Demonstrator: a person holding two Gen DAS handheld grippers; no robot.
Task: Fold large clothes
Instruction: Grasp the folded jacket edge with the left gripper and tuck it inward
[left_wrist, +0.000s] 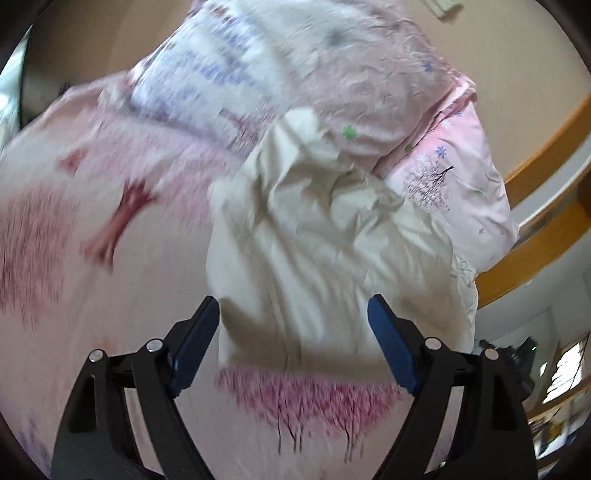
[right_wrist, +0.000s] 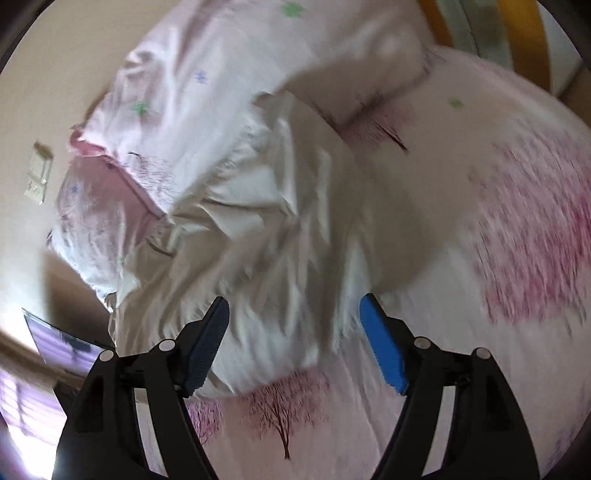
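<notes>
Left wrist view: nearest the lens, the left gripper stands with its jaws spread wide and nothing between them. Its blue pads sit on black fingers at the bottom of the frame. Directly ahead lies the cream garment, crumpled and creased, its near edge reaching in between the two fingertips, though contact cannot be confirmed. The garment rests on a pink bedsheet printed with red-pink trees; one tree crown shows just below the garment's near hem. Beyond the garment, a pink quilt with small green and blue flower prints is heaped up, and the garment's far end lies against it. A wooden bed frame curves along the right side. This view is partly blurred, most of all on the left.

Right wrist view: the right gripper is likewise splayed wide and empty, blue pads facing inward. The cream garment lies ahead and to the left, bunched, with its lower edge close beside the left fingertip. The pink bedsheet fills the right and lower part, with a printed tree below the garment. The pink quilt is heaped at the upper left, touching the garment. A wall switch plate shows at the far left, and the wooden bed frame at the upper right.
</notes>
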